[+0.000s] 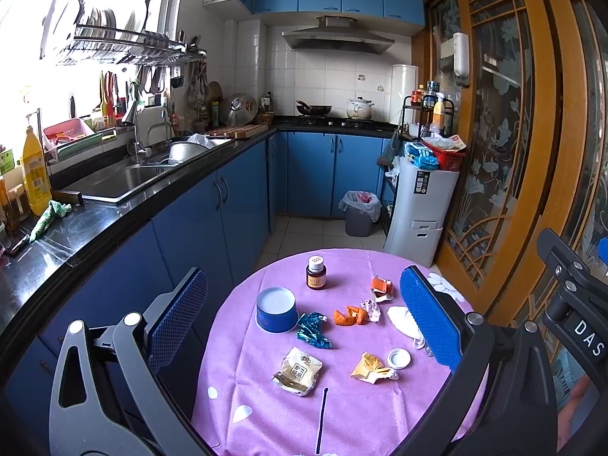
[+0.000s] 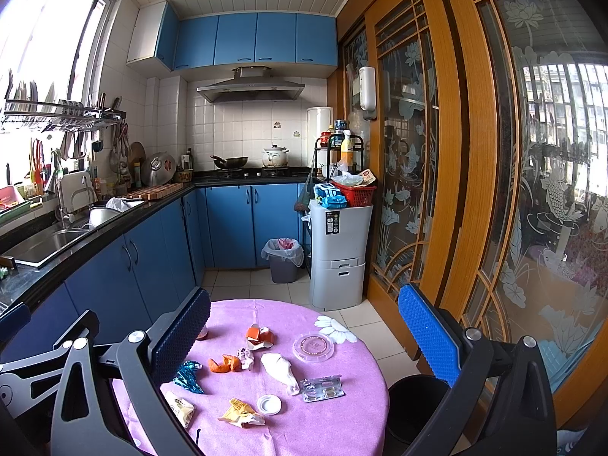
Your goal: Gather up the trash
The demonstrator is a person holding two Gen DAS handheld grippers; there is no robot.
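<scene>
We see a matt pink cloth tablecloth [image 1: 342, 410] at lower centre. On it lie a crinkled, glossy blue foil wrapper [image 1: 312, 330] and a shiny silver blister pack [image 2: 322, 388]. At left, a glossy black stone counter [image 1: 114, 224] holds a brushed steel sink [image 1: 125, 178].

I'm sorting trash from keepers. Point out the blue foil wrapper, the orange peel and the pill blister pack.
blue foil wrapper [image 1: 312, 330], left wrist view, crumpled middle.
orange peel [image 1: 350, 315], left wrist view, its centre.
pill blister pack [image 2: 322, 388], right wrist view, middle of the foil.
</scene>
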